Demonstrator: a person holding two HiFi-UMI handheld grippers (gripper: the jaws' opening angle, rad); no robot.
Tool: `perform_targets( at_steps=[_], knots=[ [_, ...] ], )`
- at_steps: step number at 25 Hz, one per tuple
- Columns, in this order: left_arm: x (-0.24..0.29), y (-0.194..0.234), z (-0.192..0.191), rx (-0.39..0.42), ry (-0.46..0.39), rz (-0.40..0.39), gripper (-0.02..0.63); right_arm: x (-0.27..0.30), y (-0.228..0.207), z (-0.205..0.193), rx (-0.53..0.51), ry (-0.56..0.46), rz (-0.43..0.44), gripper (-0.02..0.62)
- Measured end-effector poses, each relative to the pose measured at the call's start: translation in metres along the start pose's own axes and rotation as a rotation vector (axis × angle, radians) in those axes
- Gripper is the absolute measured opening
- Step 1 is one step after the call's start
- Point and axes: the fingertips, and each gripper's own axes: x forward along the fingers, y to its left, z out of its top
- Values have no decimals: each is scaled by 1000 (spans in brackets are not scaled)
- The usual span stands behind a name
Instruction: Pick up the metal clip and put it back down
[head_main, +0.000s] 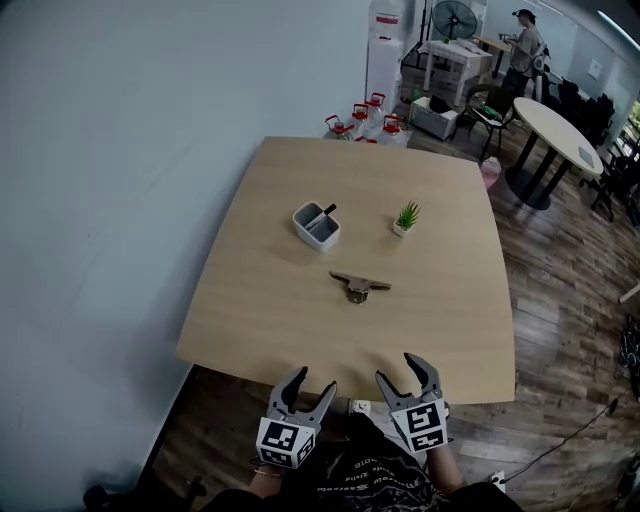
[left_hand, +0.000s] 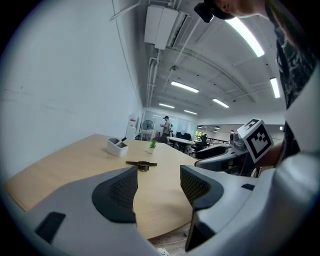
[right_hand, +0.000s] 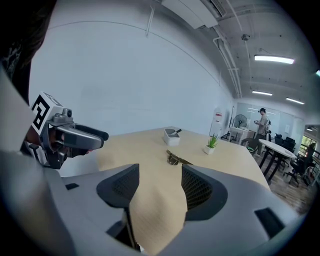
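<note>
Head view: clip (head_main: 359, 285) lies flat at the middle of the table (head_main: 260, 310). Over the near edge hover left gripper (head_main: 313, 382) and right gripper (head_main: 400, 370), jaws apart, empty, well apart from clip.

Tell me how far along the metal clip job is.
Done: nothing visible yet; the metal clip lies untouched on the table. In hand: nothing; the left gripper and right gripper are both open and empty at the near edge. Left: reach, grasp, lift, set it down.
</note>
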Motion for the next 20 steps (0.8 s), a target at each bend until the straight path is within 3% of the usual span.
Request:
perform_targets(
  at_steps=[14,20],
  knots=[
    [75,17,29,-12,-9,94,267,68,-77,36,-101,-14,54,273],
    [85,24,27,-40,-10,145,267,107,-88,54,-230,30,120,273]
  ],
)
